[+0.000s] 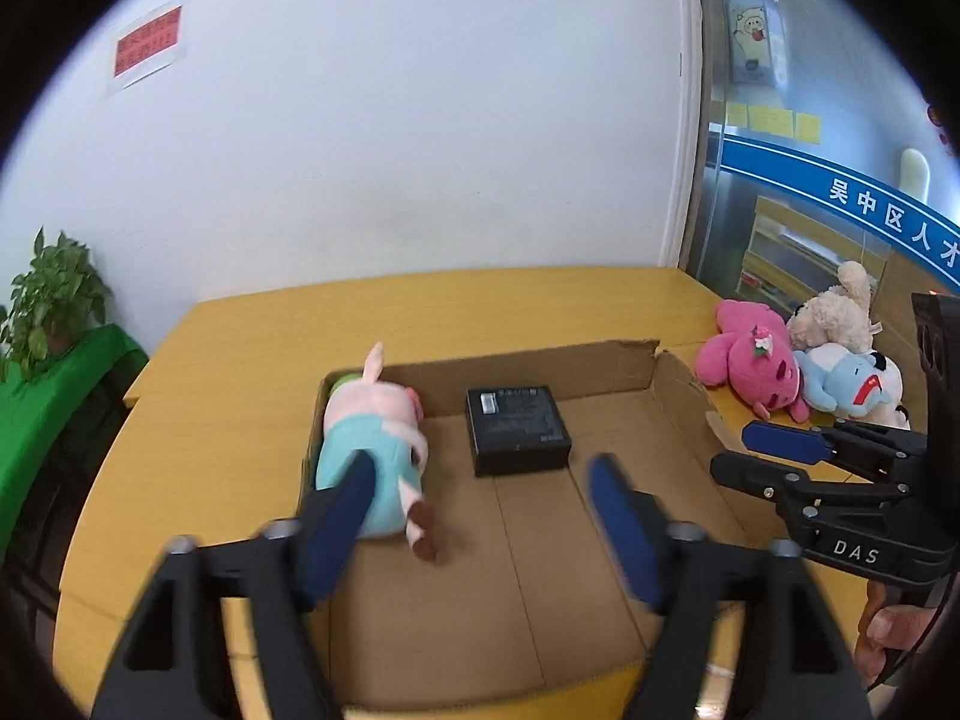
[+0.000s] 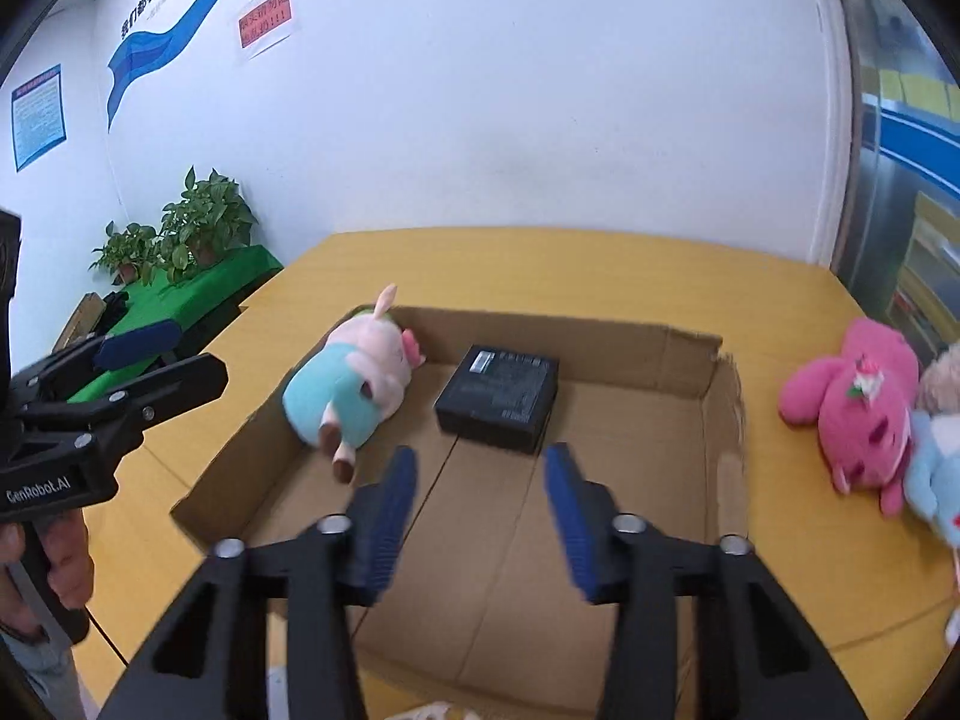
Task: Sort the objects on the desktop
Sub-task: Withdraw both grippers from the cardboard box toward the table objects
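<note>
Left wrist view: the left gripper [image 1: 480, 516] is spread and empty at lower centre, over an open carton [image 1: 600, 360] on the yellow worktop [image 1: 240, 348]; a pig plush [image 1: 378, 426] lies at the carton's left wall and a black box [image 1: 516, 429] centre-rear. Right wrist view: the right gripper [image 2: 480, 516] is likewise spread and empty above the carton. A pink plush [image 2: 858, 408] lies outside it, at right.

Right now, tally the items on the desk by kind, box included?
Plush toys: 4, namely pig in the box, pink one, cream one, blue one outside
Black case: 1
Cardboard box: 1
Total: 6
</note>
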Demonstrator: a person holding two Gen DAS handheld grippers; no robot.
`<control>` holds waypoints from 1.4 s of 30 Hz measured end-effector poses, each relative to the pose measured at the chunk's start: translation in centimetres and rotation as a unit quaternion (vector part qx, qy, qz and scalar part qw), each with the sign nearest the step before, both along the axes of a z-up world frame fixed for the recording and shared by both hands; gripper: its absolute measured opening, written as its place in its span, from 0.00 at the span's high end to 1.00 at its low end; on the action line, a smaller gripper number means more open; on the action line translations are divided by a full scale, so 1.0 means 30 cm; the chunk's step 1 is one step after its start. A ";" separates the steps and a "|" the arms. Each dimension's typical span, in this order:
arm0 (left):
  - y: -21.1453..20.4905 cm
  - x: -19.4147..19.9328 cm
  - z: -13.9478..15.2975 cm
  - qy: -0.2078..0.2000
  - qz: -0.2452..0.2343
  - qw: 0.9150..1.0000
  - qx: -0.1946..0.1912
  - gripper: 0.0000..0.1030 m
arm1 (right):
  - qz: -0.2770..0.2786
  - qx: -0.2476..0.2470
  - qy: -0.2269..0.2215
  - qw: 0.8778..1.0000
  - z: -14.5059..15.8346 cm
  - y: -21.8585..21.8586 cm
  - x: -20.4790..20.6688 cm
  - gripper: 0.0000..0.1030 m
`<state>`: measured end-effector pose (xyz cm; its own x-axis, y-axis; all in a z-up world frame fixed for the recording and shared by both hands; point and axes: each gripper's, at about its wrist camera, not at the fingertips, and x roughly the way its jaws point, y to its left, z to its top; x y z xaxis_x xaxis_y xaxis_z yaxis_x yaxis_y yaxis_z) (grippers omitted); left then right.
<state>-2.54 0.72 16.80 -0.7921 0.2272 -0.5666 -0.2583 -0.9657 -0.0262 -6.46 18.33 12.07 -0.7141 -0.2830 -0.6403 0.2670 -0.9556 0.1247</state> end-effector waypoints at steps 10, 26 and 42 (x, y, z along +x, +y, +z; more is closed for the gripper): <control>-0.005 0.238 -0.061 0.005 0.028 1.000 0.005 0.21 | -0.002 0.000 0.023 1.000 0.013 -0.011 0.281 0.00; -0.052 0.455 -0.112 0.035 0.065 0.997 0.012 0.22 | 0.007 0.006 0.015 1.000 -0.067 -0.025 0.461 0.00; -0.119 0.574 -0.130 0.051 0.125 0.991 -0.022 0.21 | -0.018 0.027 0.023 0.999 -0.102 0.006 0.488 0.00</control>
<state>14.67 -2.84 12.91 -0.8738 -0.0052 -0.4863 -0.0111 -0.9995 0.0306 8.18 18.52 9.00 -0.7525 -0.2229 -0.6197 0.2369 -0.9696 0.0611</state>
